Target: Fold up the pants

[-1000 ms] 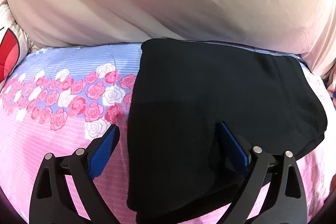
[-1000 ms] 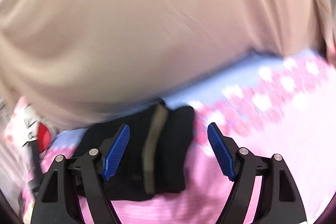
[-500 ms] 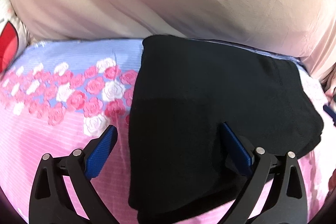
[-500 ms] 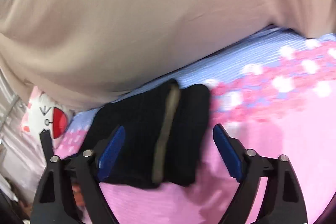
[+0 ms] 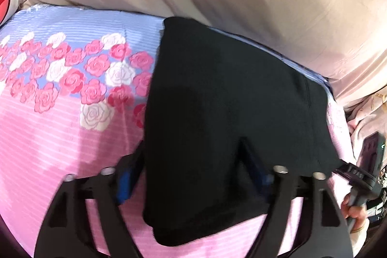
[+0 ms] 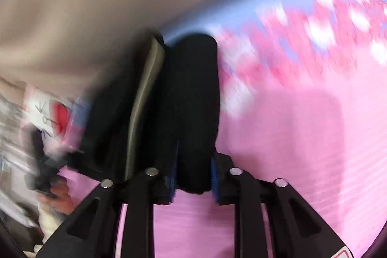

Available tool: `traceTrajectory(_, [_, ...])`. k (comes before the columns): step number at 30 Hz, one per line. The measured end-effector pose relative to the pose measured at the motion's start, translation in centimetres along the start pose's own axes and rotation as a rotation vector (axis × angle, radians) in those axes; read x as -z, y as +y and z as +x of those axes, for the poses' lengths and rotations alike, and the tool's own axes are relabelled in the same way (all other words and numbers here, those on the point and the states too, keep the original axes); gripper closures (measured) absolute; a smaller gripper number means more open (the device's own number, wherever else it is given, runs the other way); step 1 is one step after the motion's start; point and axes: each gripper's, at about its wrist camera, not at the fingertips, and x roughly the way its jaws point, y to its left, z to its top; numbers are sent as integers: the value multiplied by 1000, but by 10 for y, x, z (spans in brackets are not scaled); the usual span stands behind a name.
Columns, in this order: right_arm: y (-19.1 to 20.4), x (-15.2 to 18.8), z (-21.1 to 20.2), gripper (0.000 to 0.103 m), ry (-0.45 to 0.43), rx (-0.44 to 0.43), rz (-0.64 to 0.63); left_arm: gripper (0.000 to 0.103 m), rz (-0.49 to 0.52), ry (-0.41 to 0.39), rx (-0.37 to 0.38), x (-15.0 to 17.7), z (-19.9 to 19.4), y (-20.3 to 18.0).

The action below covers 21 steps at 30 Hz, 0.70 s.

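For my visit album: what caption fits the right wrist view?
Right gripper closed on one end of the folded black pants lying on a pink rose-print sheet.

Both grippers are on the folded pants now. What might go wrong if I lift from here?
1. The right gripper pinches only one thick roll of the pants; the layer with the tan band sits outside its jaws and may sag or unfold.
2. The left gripper straddles a wide stretch of pants, so cloth may bunch or slip.
3. It may also snag the rose bedsheet.
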Motion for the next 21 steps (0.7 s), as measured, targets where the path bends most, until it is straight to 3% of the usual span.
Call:
traceTrajectory(2, [-9, 0, -8, 68, 6, -37, 86, 18, -3, -4, -11, 0, -4, 2])
traceTrajectory(7, [10, 13, -52, 66, -147, -3, 5, 14, -21, -76, -112, 11, -28, 5])
traceTrajectory(9, [39, 17, -53, 70, -147, -18, -88, 15, 5, -164, -191, 14, -50, -6])
traceTrajectory(10, [46, 8, -50, 70, -142, -29, -121, 15, 36, -247, -237, 13, -68, -19])
traceTrajectory(12, [89, -2, -30, 73, -114, -34, -231, 13, 82, -355, -258, 9, -92, -40])
traceTrajectory(13, [101, -8, -21, 73, -120, -10, -264, 7, 106, -388, -259, 4, -100, -52])
traceTrajectory(15, [108, -24, -5, 67, -134, 73, -288, 6, 135, -372, -284, -1, -101, -64])
traceTrajectory(16, [104, -34, 11, 53, -107, 110, -259, 6, 133, -356, -301, -1, -100, -62])
traceTrajectory(17, [91, -42, 30, 50, -38, 130, -213, 6, 127, -357, -302, 3, -103, -59])
traceTrajectory(19, [71, -42, 58, 49, 48, 132, -133, 6, 122, -363, -297, 15, -109, -46])
traceTrajectory(21, [67, -34, 61, 51, -2, 99, -145, 6, 114, -357, -311, 24, -109, -36])
